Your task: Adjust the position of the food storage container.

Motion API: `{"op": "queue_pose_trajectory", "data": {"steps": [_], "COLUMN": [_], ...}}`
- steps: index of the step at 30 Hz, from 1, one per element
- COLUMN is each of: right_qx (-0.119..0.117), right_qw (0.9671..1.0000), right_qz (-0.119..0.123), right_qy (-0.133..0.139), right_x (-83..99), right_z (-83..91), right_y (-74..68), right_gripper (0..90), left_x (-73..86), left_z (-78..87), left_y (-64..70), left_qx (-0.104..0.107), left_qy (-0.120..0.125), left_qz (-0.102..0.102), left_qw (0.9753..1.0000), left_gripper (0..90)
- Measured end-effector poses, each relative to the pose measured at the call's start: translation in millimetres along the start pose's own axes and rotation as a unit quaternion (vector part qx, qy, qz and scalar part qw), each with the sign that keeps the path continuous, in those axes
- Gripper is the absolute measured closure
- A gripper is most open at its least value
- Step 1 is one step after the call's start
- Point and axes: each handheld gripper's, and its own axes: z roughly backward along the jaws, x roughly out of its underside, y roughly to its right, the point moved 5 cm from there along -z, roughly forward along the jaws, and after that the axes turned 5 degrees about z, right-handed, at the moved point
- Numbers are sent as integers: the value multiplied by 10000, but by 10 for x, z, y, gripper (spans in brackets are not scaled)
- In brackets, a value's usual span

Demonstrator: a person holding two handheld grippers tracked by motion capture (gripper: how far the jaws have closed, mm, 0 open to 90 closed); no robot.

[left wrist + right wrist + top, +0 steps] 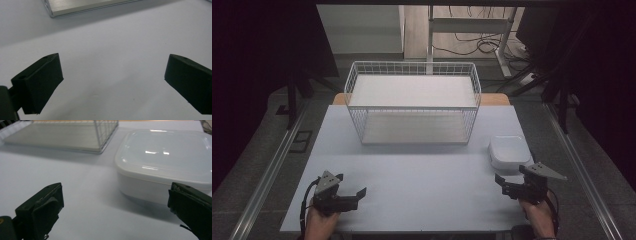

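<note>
I hold two claws over one pale table (412, 185). My left gripper (350, 189) sits near the front left corner, gripped in my left hand (319, 220), with its grey three-cornered plate on top; its two black jaws stand wide apart with nothing between them, just bare tabletop showing in the left gripper view, plus one ribbed metal rail (85, 6) lying across the far edge of that view

My right gripper (508, 181) is at the front right, in my right hand (539, 215), also carrying one grey plate. Its jaws are spread wide too and grip nothing. Just beyond them sits one white lidded container (509, 151), square with rounded corners, lid on, resting on the table near the right edge. In the right gripper view the container (162, 167) lies ahead and toward my right jaw, close but not touching that I can tell

One white wire basket (412, 102) stands at the back middle of the table, well apart from both claws and just left of the container. I count two flat shelves in it, one upper and one lower, both bare. Its corner (105, 135) shows in the right gripper view, beside the container
</note>
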Motion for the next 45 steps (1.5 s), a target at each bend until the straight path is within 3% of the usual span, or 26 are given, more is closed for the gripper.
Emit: {"op": "queue_pose_trajectory", "data": {"steps": [3,6,14,23,33,39,42,44,45], "right_qx": [160,228,43,38,21,70,143,143,201], "right_qw": [9997,9997,9995,9990,9990,9992,9985,9983,9976], "right_qz": [-156,-5,134,251,222,87,143,127,131], "right_qy": [28,-38,-268,-370,-379,-384,-502,-544,-649], "right_x": [16,24,24,-13,-145,-239,-281,-291,-326], "right_z": [-31,-23,-27,-4,-7,-44,-102,-118,-175], "right_y": [64,83,23,17,65,205,303,330,426], "right_gripper": [8,8,6,50,270,528,663,700,784], "left_x": [-8,1,6,4,-10,-9,-10,-8,-7], "left_z": [-8,-28,-52,-63,-57,-79,-86,-91,-94], "left_y": [8,-1,8,9,2,-1,0,5,7], "left_qx": [-27,-25,89,124,159,182,184,197,193], "left_qy": [9,-26,-28,-58,8,-23,-28,-31,-35], "left_qz": [-42,-48,-162,-153,-135,-139,-160,-162,-169], "left_qw": [10000,10000,9998,9998,9998,9997,9997,9997,9997], "left_gripper": [15,21,26,25,25,24,23,23,23]}}
